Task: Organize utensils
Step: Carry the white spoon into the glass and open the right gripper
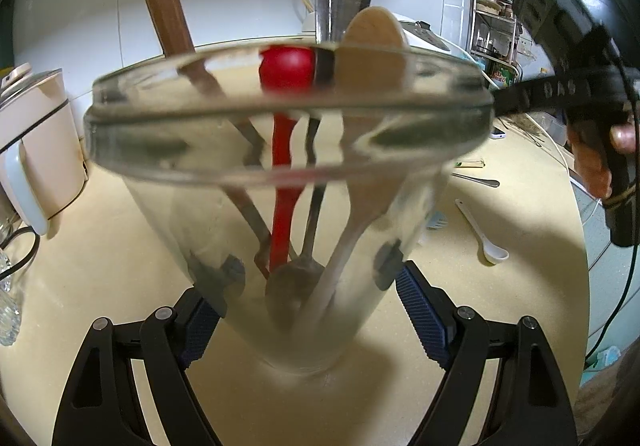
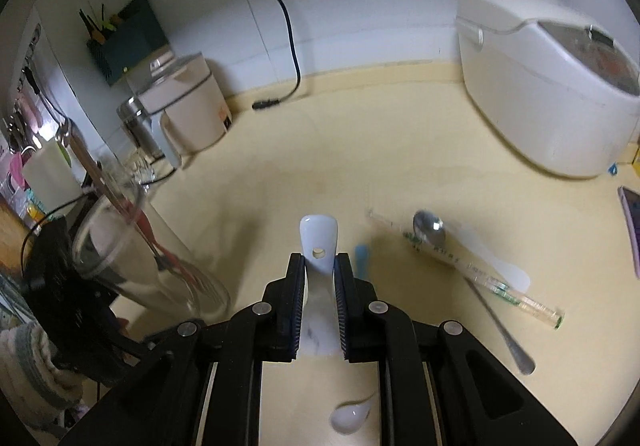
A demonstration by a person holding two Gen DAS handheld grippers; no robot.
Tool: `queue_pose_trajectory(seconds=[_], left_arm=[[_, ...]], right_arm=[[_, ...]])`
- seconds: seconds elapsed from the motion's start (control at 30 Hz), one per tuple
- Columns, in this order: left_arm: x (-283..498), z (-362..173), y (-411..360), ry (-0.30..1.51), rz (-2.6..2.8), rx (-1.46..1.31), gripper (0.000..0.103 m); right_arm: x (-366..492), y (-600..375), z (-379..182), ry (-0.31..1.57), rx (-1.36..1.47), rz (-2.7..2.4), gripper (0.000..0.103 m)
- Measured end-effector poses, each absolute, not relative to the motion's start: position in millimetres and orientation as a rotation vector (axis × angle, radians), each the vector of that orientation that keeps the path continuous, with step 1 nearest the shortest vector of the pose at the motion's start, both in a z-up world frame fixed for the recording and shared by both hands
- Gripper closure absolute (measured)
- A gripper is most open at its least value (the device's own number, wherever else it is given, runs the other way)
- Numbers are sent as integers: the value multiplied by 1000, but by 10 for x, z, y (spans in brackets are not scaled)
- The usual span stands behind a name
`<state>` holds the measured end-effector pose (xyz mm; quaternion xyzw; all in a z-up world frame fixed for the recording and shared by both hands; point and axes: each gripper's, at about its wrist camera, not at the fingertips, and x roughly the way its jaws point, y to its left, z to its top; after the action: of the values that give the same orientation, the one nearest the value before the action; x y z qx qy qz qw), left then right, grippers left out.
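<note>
My left gripper (image 1: 308,310) is shut on a tall clear glass cup (image 1: 288,150) that stands on the beige counter. The cup holds a red spatula (image 1: 286,166), a wooden spoon (image 1: 372,46), a brown utensil (image 1: 168,6) and a dark-handled tool (image 1: 340,2). My right gripper (image 2: 318,278) is shut on a white ceramic spoon (image 2: 318,242) by its handle, above the counter. The cup also shows in the right wrist view (image 2: 132,238), at the left. A metal spoon (image 2: 430,228), packaged chopsticks (image 2: 480,278) and a small blue item (image 2: 361,260) lie on the counter to the right.
A white rice cooker (image 2: 548,94) stands at the back right. A small white appliance (image 2: 192,106) and a black cable plug (image 2: 266,103) are at the back left. A phone (image 2: 632,218) lies at the right edge. Another white spoon (image 1: 482,232) lies on the counter.
</note>
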<state>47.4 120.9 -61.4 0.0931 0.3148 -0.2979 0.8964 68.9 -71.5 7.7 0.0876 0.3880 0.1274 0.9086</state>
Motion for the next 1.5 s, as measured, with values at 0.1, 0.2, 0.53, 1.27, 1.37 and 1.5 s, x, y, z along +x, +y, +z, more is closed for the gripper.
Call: queue_pose_trajectory(seconds=[0.1,0.2,0.53,1.27,1.37,1.5], left_arm=[[475,-613,1211,652,-618,192,18],[474,-617,1216,653,-620,190,17],[470,-620,1220,653,-620,190,18],[474,-621,1224,654,-621,190,17],[468,-626,1219,656,-622,194,17],[463,-632,1228,655,-622,193,17]], right_arm=[[703,-726,227,764,172,261,88],[710,-745,419,723,170,263,88],[568,-506,1404,534,123,375,88],[671,633,961,717,57,629,83],[637,517,1082,695,70,605,75],[604,157,1257,669,114,517,69]])
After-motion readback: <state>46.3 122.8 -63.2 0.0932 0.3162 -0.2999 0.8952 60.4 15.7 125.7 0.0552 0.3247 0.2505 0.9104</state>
